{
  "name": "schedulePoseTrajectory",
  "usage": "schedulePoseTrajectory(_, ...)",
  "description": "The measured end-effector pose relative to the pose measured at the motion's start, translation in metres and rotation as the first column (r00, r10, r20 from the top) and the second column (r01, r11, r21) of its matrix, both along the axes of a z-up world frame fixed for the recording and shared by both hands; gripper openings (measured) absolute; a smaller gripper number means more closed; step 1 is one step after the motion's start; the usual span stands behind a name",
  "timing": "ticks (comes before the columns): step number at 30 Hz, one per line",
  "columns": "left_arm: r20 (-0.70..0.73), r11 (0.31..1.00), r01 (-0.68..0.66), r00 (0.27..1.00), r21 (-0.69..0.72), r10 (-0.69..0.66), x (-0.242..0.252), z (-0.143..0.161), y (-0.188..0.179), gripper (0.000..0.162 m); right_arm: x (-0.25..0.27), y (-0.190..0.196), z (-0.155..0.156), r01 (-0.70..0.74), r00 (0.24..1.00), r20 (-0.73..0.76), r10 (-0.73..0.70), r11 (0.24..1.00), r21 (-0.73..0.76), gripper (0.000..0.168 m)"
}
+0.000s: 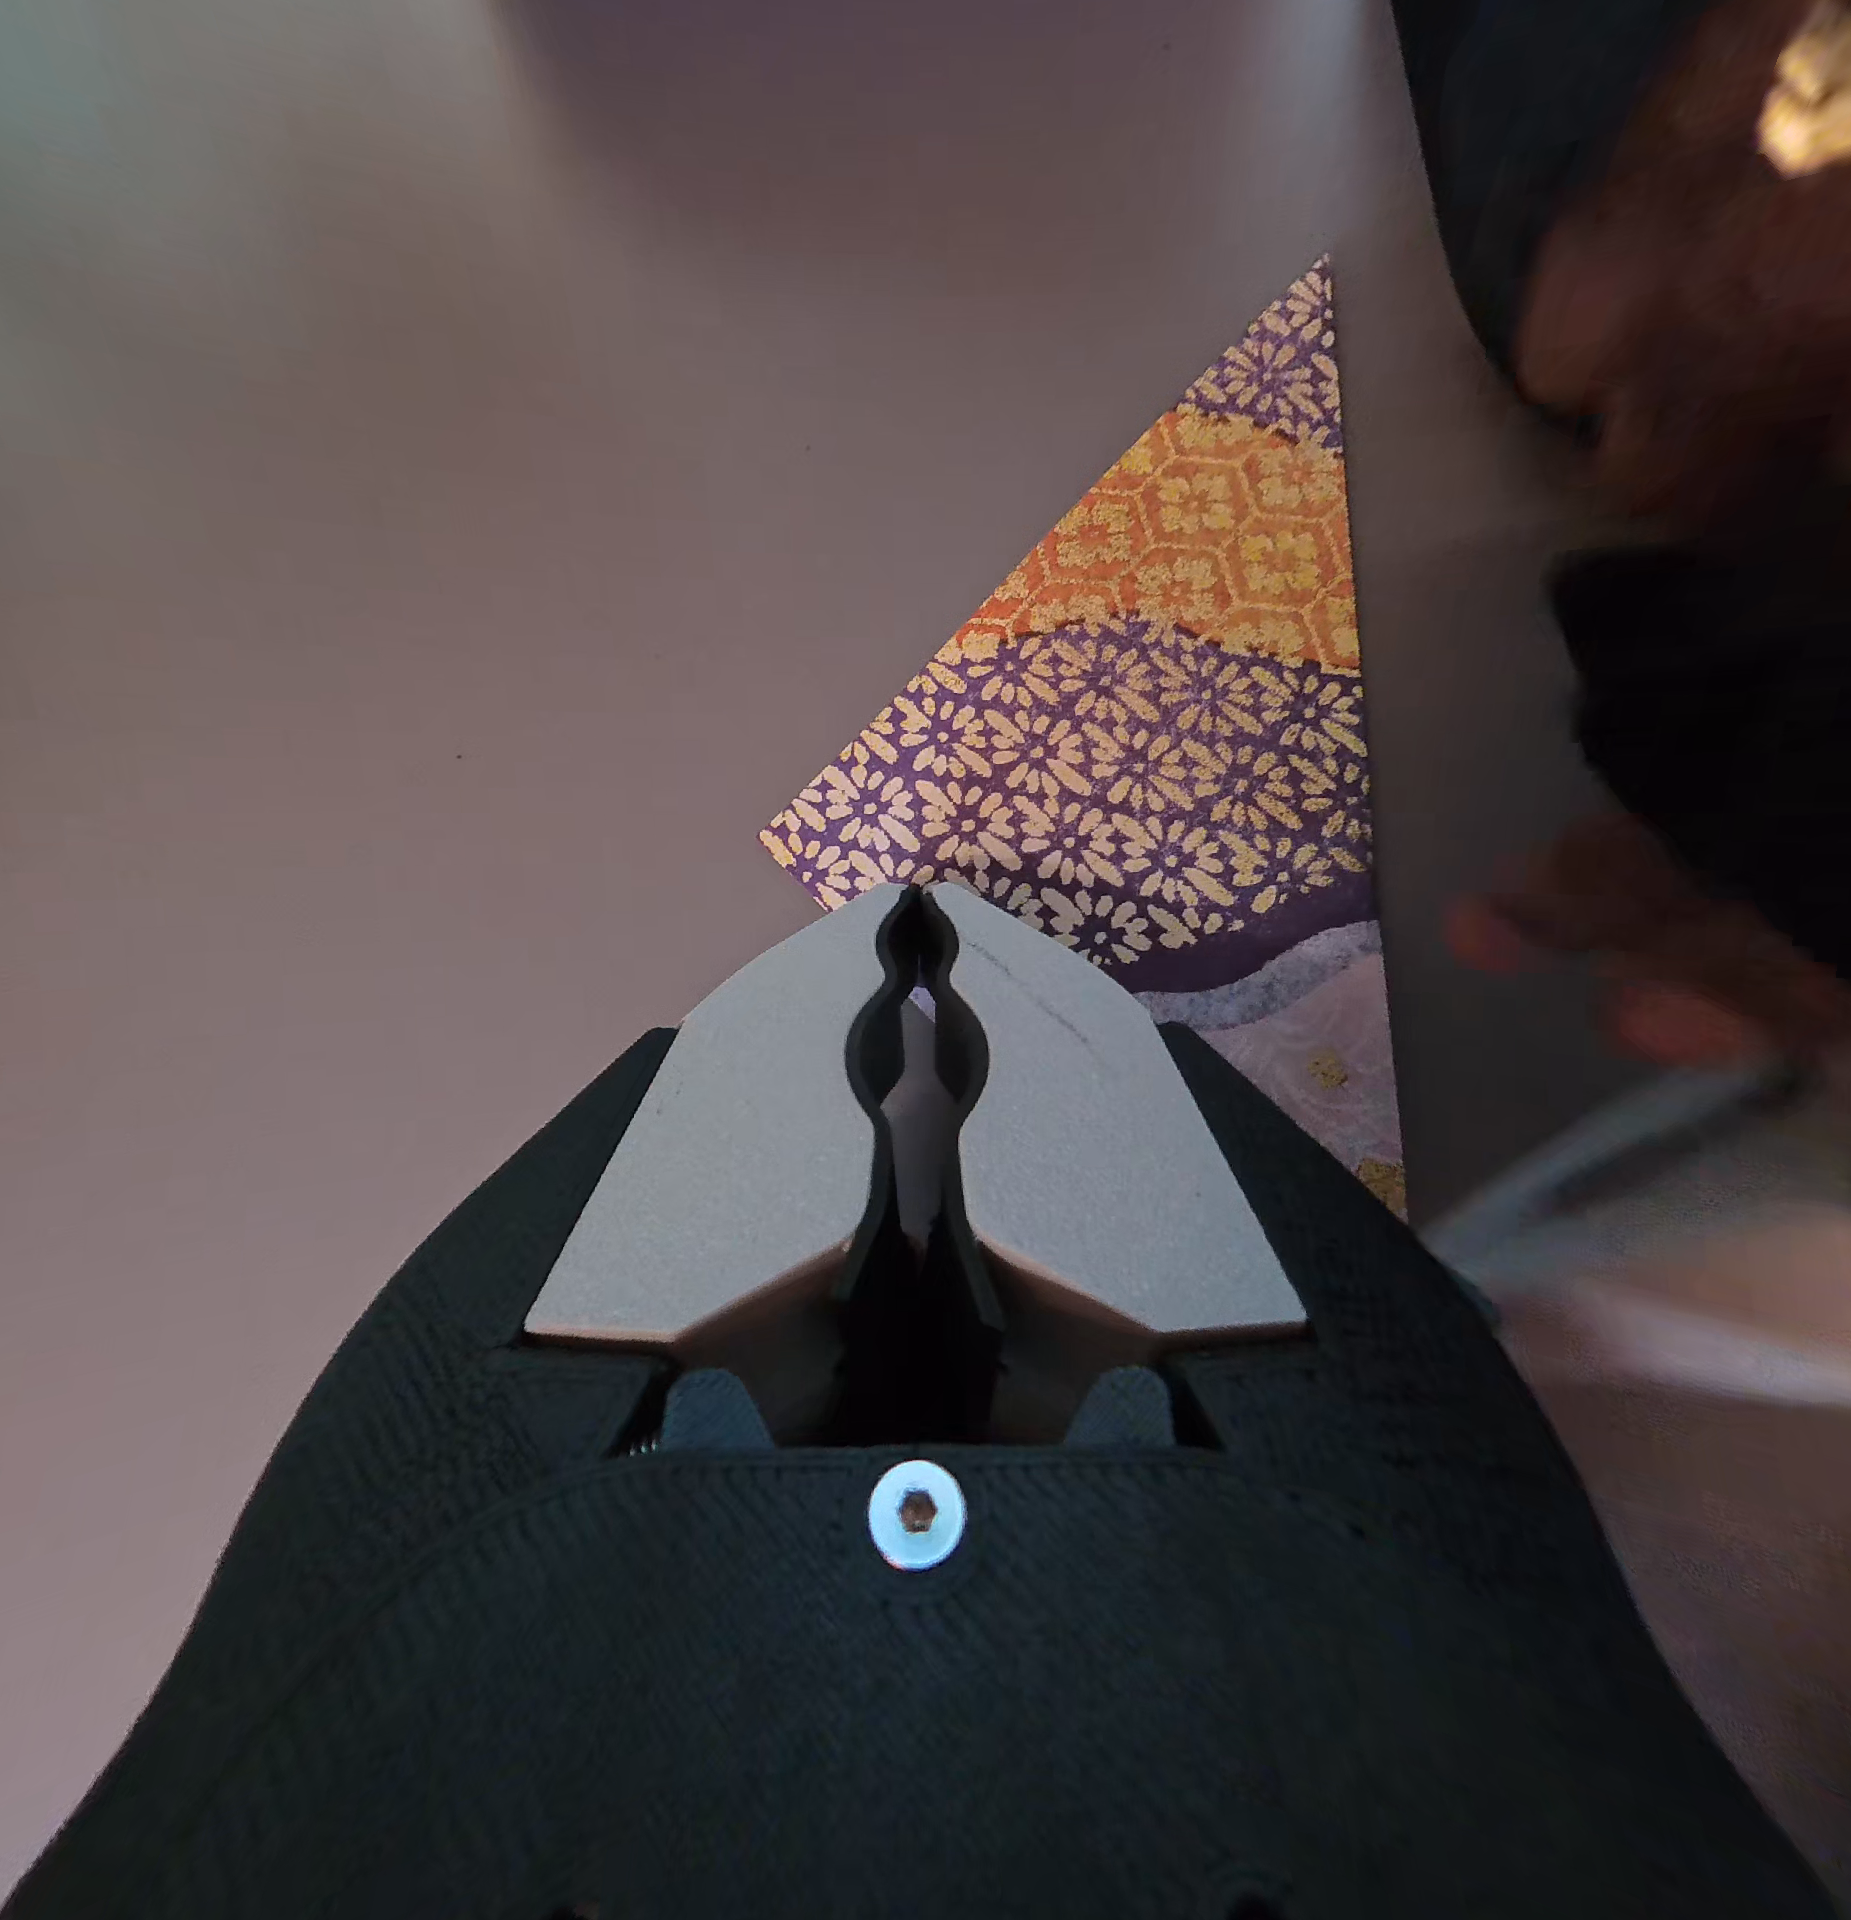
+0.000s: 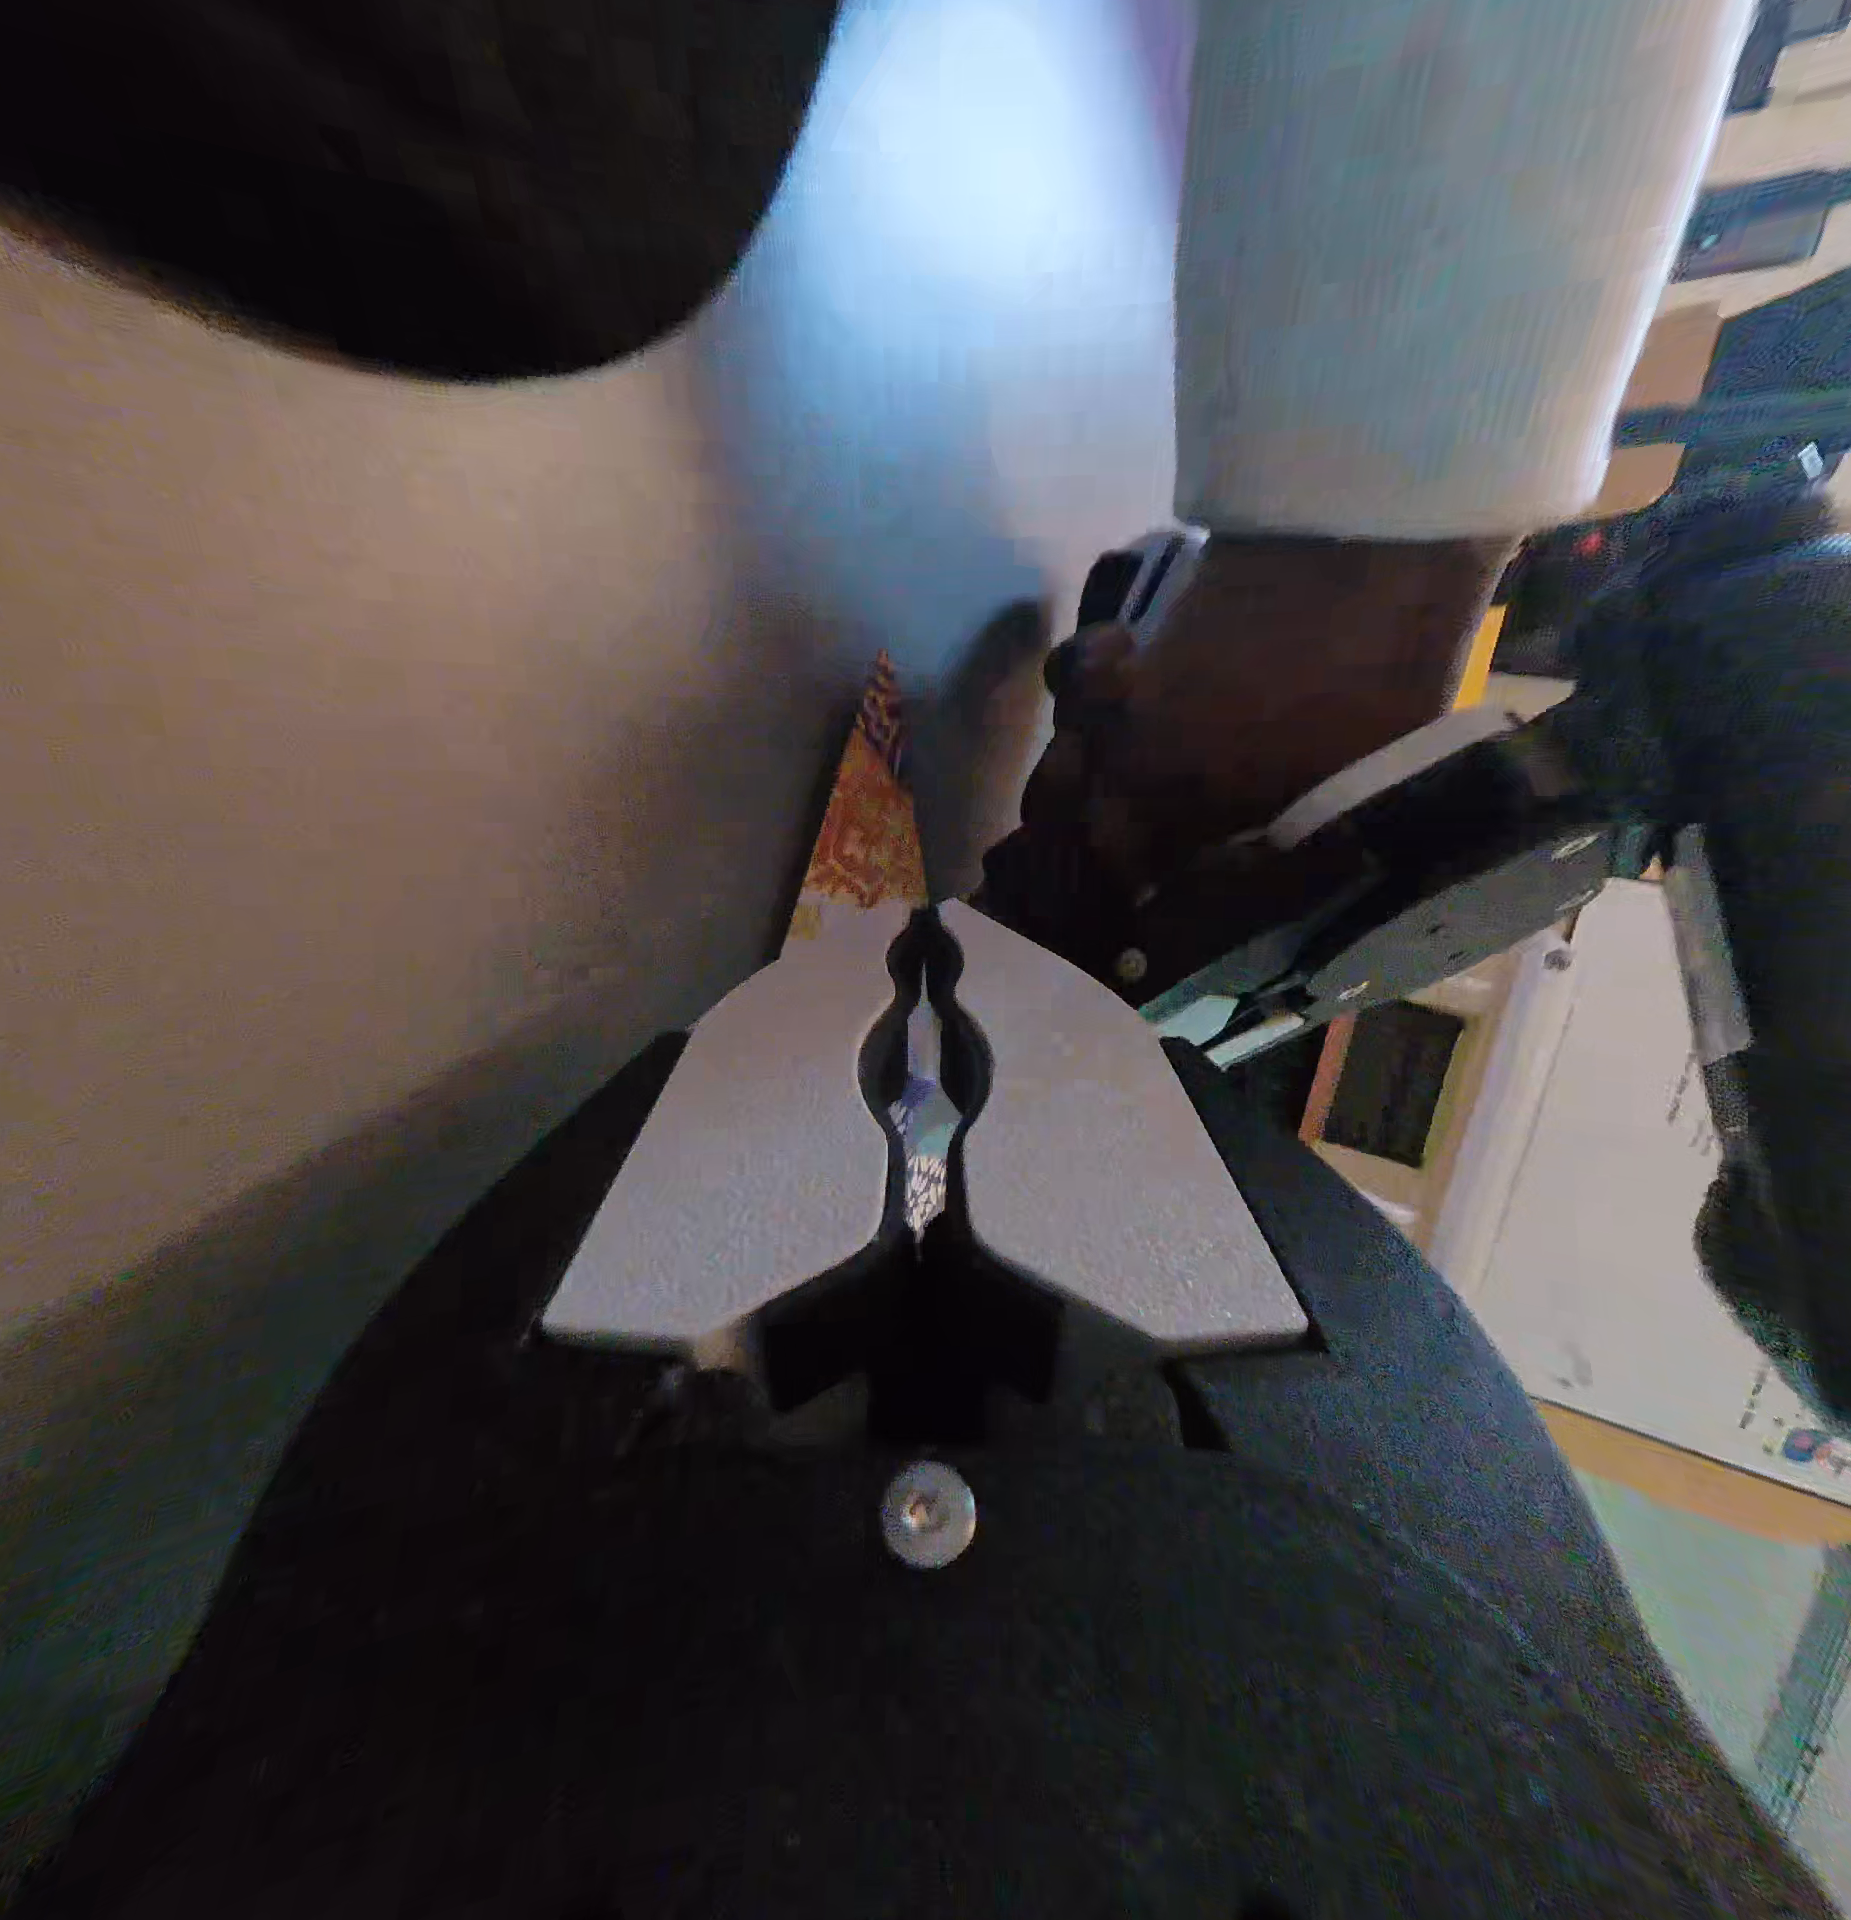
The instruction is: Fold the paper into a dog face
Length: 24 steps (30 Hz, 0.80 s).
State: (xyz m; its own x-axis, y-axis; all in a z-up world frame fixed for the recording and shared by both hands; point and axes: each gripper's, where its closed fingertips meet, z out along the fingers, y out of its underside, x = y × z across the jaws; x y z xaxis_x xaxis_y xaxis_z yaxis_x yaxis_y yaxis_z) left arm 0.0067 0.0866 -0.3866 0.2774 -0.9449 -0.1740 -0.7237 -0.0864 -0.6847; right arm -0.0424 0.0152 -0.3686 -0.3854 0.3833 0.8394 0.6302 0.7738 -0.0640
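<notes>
While the patterned paper point(image 1: 1160, 727) lies flat on the pale table point(image 1: 433, 520) as a folded triangle, the left gripper point(image 1: 919, 902) rests over its near corner with its two grey fingers point(image 1: 755, 1122) pressed together at the tips; whether any paper is caught between them I cannot tell. From that gripper the sheet spreads toward one and two o'clock, purple and gold floral bands with an orange band across the middle, its long straight edge running up to a sharp point at about one o'clock. At three o'clock a blurred hand point(image 1: 1679, 343) shows. On the right wrist view, the right gripper point(image 2: 929, 914) is closed on the paper point(image 2: 867, 831), a strip of it showing between the fingers and an orange tip standing out at twelve o'clock.
</notes>
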Motion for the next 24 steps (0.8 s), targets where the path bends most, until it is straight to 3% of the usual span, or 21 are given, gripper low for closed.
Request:
schedulePoseTrajectory(1, 0.002, 1.000, 0.000, 1.000, -0.002, 0.000, 0.000, 0.000, 0.000, 0.000, 0.000, 0.005, -0.003, 0.026, 0.999, 0.019, -0.026, 1.000, 0.002, 0.000)
schedulePoseTrajectory(5, 0.001, 1.000, -0.002, 1.000, 0.004, 0.002, 0.000, 0.000, 0.000, 0.000, -0.037, -0.019, -0.011, -0.074, 0.997, 0.041, 0.072, 0.996, 0.052, 0.000)
schedulePoseTrajectory(7, 0.005, 1.000, -0.008, 1.000, 0.003, 0.008, 0.000, 0.000, 0.000, 0.000, -0.045, -0.048, -0.007, -0.135, 0.991, -0.011, 0.134, 0.990, -0.035, 0.000)
schedulePoseTrajectory(10, 0.000, 1.000, -0.012, 1.000, 0.019, 0.012, 0.000, 0.000, 0.000, 0.000, -0.001, -0.028, 0.010, 0.083, 0.994, -0.072, -0.087, 0.995, -0.062, 0.000)
schedulePoseTrajectory(12, -0.005, 1.000, -0.010, 1.000, 0.026, 0.010, 0.000, 0.000, 0.000, 0.000, 0.051, 0.008, 0.004, 0.322, 0.946, -0.017, -0.323, 0.945, -0.062, 0.000)
schedulePoseTrajectory(14, -0.004, 1.000, -0.008, 1.000, 0.026, 0.008, 0.000, 0.000, 0.000, 0.000, 0.074, 0.025, -0.007, 0.408, 0.913, 0.035, -0.406, 0.911, -0.057, 0.000)
schedulePoseTrajectory(18, 0.001, 1.000, -0.009, 1.000, 0.030, 0.009, 0.000, 0.000, 0.000, 0.000, 0.043, 0.017, -0.012, 0.276, 0.959, 0.061, -0.278, 0.960, 0.048, 0.000)
schedulePoseTrajectory(21, 0.008, 1.000, -0.013, 1.000, 0.028, 0.012, 0.000, 0.000, 0.000, 0.000, 0.008, -0.028, -0.012, -0.008, 0.999, 0.036, 0.009, 1.000, -0.027, 0.000)
schedulePoseTrajectory(22, 0.010, 1.000, -0.012, 1.000, 0.023, 0.012, 0.000, 0.000, 0.000, 0.000, 0.005, -0.035, -0.007, -0.046, 0.999, 0.006, 0.047, 0.998, -0.043, 0.000)
schedulePoseTrajectory(24, 0.012, 1.000, -0.008, 1.000, 0.011, 0.007, 0.000, 0.000, 0.000, 0.000, 0.017, -0.018, 0.000, 0.011, 1.000, -0.010, -0.011, 0.999, -0.044, 0.000)
